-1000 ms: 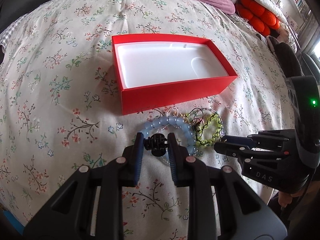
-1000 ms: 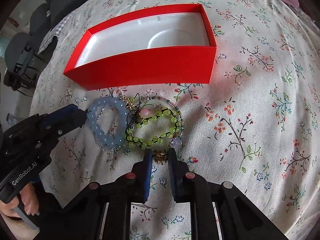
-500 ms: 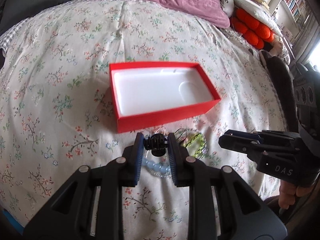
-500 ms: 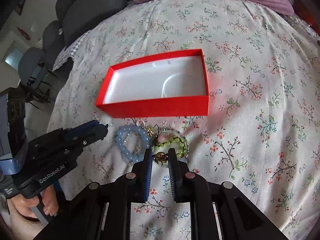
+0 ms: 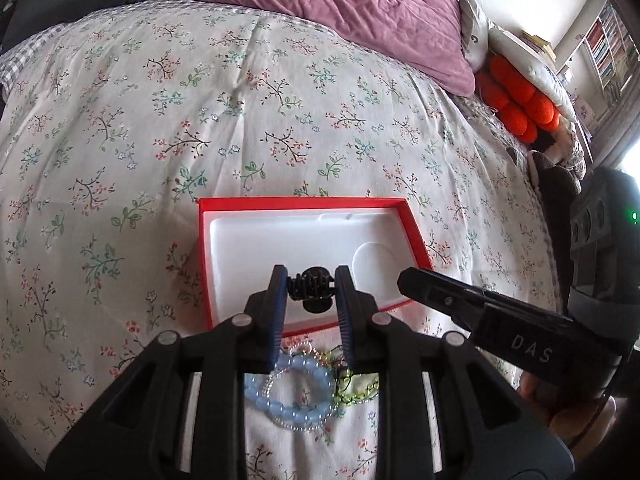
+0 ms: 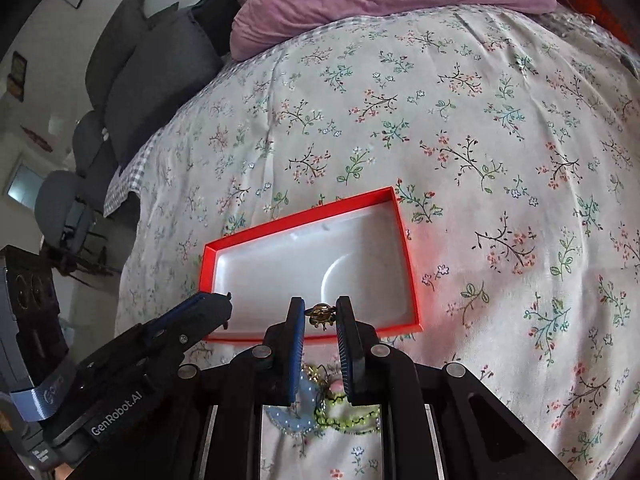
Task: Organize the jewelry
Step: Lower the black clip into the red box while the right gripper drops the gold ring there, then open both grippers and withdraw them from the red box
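Observation:
An open red box point(image 5: 304, 203) with a white lining lies on the floral bedspread; it also shows in the right wrist view point(image 6: 308, 216). My left gripper point(image 5: 312, 286) is shut on a small black hair claw point(image 5: 313, 289), held above the box's near part. My right gripper point(image 6: 320, 314) is shut on a small gold piece of jewelry point(image 6: 321, 315), also above the box's near edge. A pale blue bead bracelet point(image 5: 294, 394) and a green bead bracelet point(image 5: 358, 394) lie on the bedspread below the grippers, just in front of the box.
A purple pillow point(image 5: 360, 12) lies at the head of the bed. Orange cushions point(image 5: 516, 100) and bookshelves are at the right. Dark grey pillows point(image 6: 148, 68) and chairs stand beyond the bed's left edge.
Both grippers have risen from the bedspread and moved forward over the box, each carrying its piece. The bracelets stay on the bedspread.

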A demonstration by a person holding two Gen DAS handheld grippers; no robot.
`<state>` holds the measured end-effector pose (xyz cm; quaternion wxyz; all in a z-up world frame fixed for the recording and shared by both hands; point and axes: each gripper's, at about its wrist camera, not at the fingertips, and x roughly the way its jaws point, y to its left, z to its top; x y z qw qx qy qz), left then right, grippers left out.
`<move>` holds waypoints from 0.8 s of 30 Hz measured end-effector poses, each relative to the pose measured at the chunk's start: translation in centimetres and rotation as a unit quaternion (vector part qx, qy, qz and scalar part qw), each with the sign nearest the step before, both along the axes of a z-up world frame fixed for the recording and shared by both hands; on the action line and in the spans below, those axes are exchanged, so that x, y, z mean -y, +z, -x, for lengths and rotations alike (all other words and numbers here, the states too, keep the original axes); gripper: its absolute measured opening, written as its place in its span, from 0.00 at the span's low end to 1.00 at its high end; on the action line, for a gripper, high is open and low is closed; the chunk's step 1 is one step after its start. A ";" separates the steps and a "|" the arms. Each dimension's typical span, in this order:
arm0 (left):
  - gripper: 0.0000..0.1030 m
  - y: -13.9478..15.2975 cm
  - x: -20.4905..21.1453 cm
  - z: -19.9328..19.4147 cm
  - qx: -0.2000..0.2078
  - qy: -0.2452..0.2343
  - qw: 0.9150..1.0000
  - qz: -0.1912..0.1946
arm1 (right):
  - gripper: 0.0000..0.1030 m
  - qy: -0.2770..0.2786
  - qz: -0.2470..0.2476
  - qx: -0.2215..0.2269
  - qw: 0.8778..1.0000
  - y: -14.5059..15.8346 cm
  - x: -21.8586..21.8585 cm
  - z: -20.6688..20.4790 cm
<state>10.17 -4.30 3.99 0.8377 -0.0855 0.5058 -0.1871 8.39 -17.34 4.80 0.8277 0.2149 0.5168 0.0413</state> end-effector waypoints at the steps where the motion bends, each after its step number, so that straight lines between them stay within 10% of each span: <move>1: 0.25 -0.2 0.1 -0.1 0.000 0.001 1.000 -0.002 | 0.16 -0.003 0.001 -0.003 1.000 -0.3 0.0 -0.4; 12: 0.26 -1.3 0.4 -1.1 0.004 0.018 0.999 -0.026 | 0.17 -0.016 0.019 -0.023 0.999 -2.1 0.4 -1.4; 14: 0.28 -1.0 0.4 -0.9 0.008 0.015 0.999 -0.031 | 0.34 -0.014 0.018 -0.024 0.999 -1.9 0.4 -1.4; 16: 0.36 -0.5 0.3 -0.7 0.013 0.011 0.999 -0.032 | 0.49 -0.012 0.015 -0.016 1.000 -1.5 0.5 -1.1; 24: 0.67 1.4 -1.7 1.0 0.021 0.011 1.000 -0.018 | 0.58 -0.005 0.035 0.021 0.999 1.5 0.6 0.7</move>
